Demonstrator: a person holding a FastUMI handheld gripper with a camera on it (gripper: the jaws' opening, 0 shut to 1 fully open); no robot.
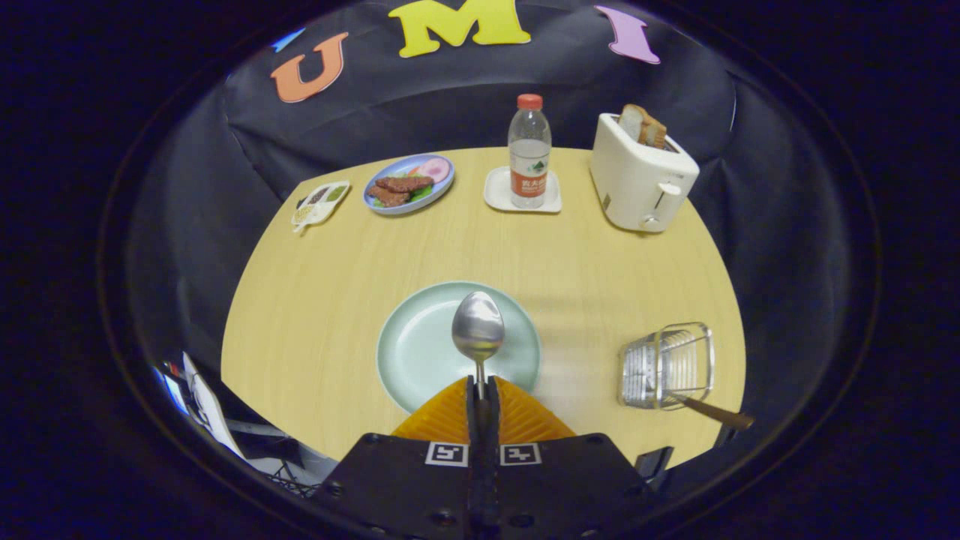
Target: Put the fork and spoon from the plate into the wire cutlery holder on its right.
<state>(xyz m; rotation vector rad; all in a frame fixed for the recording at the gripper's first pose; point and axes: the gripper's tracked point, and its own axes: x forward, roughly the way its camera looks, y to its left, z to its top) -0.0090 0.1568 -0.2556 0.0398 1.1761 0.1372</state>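
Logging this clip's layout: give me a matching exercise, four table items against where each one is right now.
Things:
1. spoon
2. bottle
3. bread slices
4. brown-handled utensil

Places:
A. standing in the toaster
B. on a small white tray
C. leaning in the wire cutlery holder
D. gripped by the tool, bowl over the green plate

Pairs: 1-D, 2-B, 3-A, 4-C

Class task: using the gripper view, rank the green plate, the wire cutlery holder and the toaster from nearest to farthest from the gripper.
The gripper is shut on the spoon.
1. Green plate: just ahead of the fingers, under the spoon.
2. Wire cutlery holder: off to the right of the plate.
3. Toaster: far back on the right.
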